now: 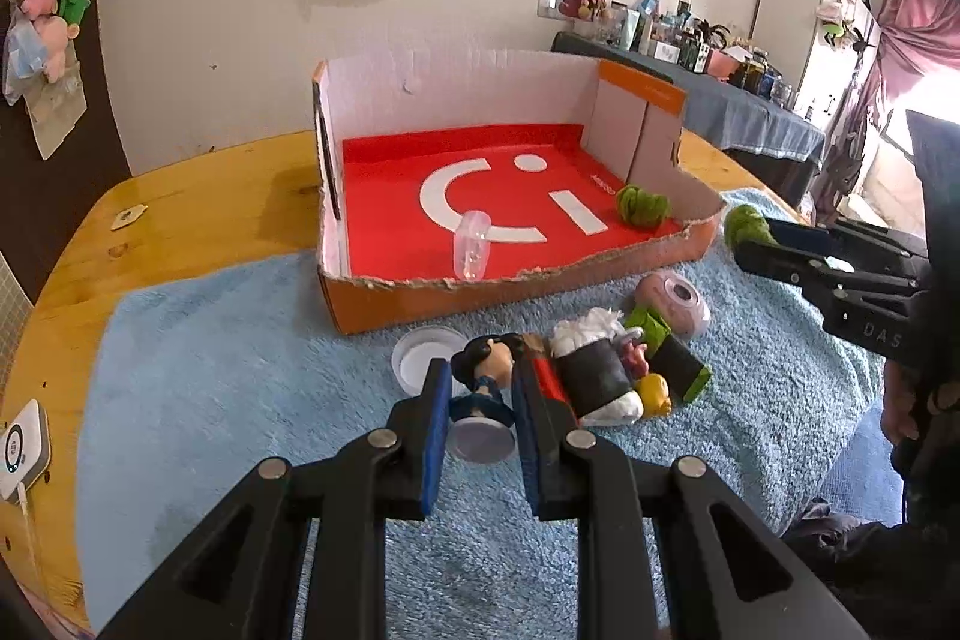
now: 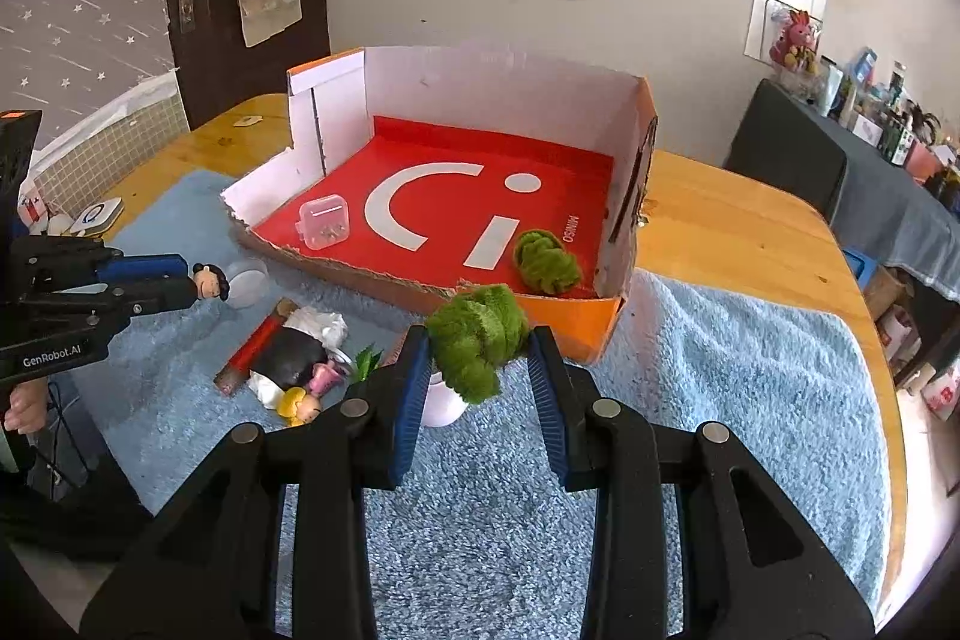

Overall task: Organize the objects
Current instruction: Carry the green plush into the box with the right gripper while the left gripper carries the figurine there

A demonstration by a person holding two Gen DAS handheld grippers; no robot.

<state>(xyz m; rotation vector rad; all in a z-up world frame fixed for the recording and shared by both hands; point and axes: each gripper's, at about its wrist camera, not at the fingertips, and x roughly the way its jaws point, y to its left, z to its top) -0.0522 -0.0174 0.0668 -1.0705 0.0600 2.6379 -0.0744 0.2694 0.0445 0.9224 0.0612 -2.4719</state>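
I see a tabletop (image 2: 738, 232) of varnished wood, glossy and knotted along its far edge. Over its near half lies a pale blue towel (image 1: 228, 370), thick cloth with a shaggy pile. The box (image 2: 600, 322) is cardboard, its torn front edge rough and fibrous, its walls matt white inside and its floor a smooth red print. The small case (image 2: 324, 223) in it is clear, shiny plastic. The green tufts (image 2: 477, 334) look fuzzy, like flocked fibre. The figurine (image 1: 486, 376) looks like hard, painted plastic with a slight sheen. My fingers (image 1: 435, 430) carry ribbed blue pads on matt black plastic, with bare metal pins.
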